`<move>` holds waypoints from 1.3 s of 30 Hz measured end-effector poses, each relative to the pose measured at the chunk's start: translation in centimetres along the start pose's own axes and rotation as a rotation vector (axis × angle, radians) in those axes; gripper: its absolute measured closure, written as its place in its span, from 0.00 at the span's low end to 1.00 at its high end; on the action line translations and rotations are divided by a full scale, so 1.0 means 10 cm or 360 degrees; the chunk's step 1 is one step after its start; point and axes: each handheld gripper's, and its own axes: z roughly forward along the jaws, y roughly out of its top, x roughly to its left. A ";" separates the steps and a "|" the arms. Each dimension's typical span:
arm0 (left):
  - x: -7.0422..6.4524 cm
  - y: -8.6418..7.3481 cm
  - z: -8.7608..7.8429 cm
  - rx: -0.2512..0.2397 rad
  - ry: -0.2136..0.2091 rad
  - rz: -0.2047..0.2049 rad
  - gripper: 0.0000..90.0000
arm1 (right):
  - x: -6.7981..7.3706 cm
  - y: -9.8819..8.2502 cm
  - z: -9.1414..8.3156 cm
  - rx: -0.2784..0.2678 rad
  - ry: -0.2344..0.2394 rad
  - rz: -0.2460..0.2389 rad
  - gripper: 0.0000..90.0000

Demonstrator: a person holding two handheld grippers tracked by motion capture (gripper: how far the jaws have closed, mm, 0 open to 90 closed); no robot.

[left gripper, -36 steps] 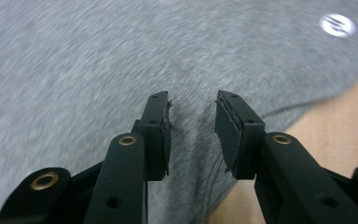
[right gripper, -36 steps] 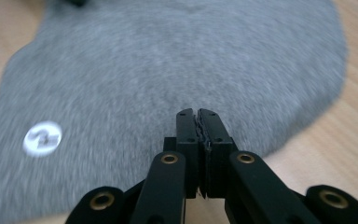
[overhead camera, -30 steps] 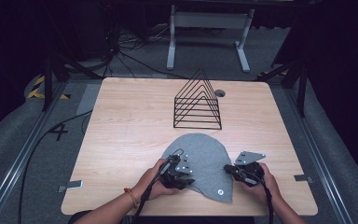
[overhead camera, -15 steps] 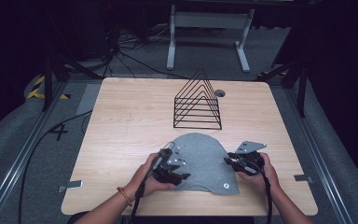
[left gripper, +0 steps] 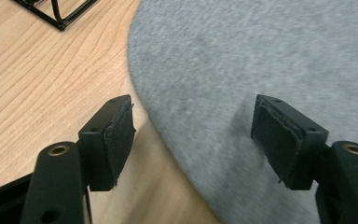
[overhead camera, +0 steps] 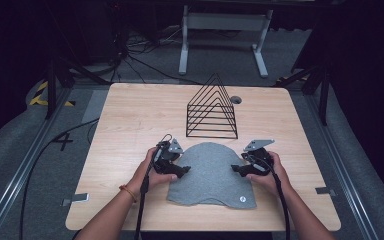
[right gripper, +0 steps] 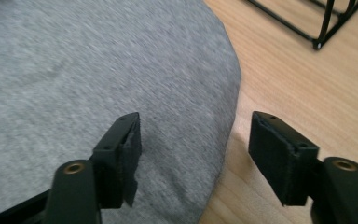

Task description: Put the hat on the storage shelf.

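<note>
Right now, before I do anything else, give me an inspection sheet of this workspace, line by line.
Surface: light wooden table, flat, with a small round hole near the far edge.
Job's things: grey cloth lying flat at the near middle; a small round mark at its near right corner.
Clutter: black wire rack standing beyond the cloth, apart from it.
Grippers: left gripper at the cloth's left edge, jaws open astride that edge; right gripper at the right edge, jaws open likewise.
Cables: one trails from each gripper toward the person; more lie on the floor at left and beyond the table.
Surroundings: dark room, grey floor, white metal stand behind.
</note>
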 end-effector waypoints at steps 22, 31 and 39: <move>0.06 0.02 0.00 -0.0038 -0.0174 -0.0077 0.89 | 0.06 -0.04 -0.02 -0.0076 0.0124 0.0040 0.94; -0.02 0.08 -0.10 -0.0088 -0.0176 -0.0006 0.94 | 0.07 -0.02 -0.19 -0.0191 0.0087 -0.0022 0.95; -0.10 0.23 -0.37 -0.0235 -0.0108 0.0077 0.94 | 0.12 0.04 -0.51 -0.0342 0.0056 -0.0073 0.95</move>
